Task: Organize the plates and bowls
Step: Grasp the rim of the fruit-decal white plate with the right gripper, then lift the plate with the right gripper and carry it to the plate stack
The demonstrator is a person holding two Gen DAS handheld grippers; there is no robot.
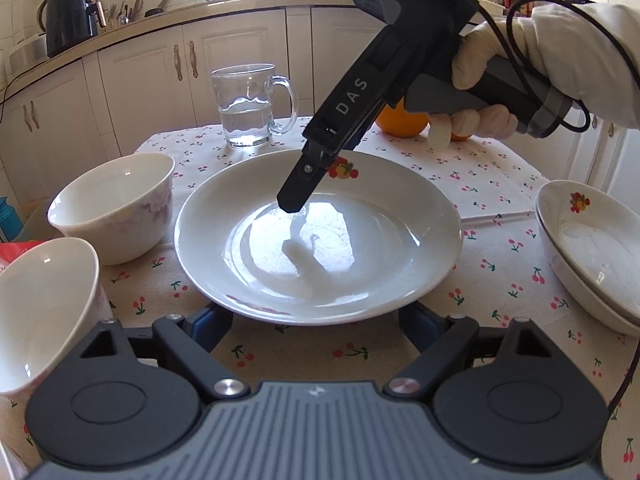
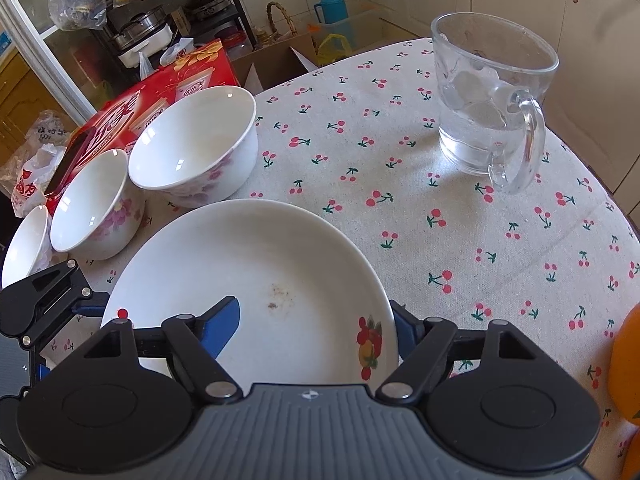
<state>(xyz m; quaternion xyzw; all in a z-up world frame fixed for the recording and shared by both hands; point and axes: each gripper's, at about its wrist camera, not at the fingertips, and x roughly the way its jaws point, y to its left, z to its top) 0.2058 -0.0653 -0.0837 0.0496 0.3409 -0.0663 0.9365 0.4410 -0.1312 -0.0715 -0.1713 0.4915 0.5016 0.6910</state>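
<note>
Large white plate point(image 1: 320, 240) sits mid-bench on the cherry-print cloth point(image 2: 460, 240), three bowls point(image 2: 196, 140) to one side, stacked dishes point(image 1: 592, 248) to the other. Right tool point(image 2: 316, 330) straddles the plate's far rim, one blue finger point(image 2: 222, 326) over the well, the other outside the rim; pads not visibly pressing. Left tool point(image 1: 316, 330) stands part open at the near rim, fingertips hidden beneath it. Judgement: glazed china, stiff, slick, breakable, moderately heavy. Best taken by the rim, opposite sides, lifted level.
</note>
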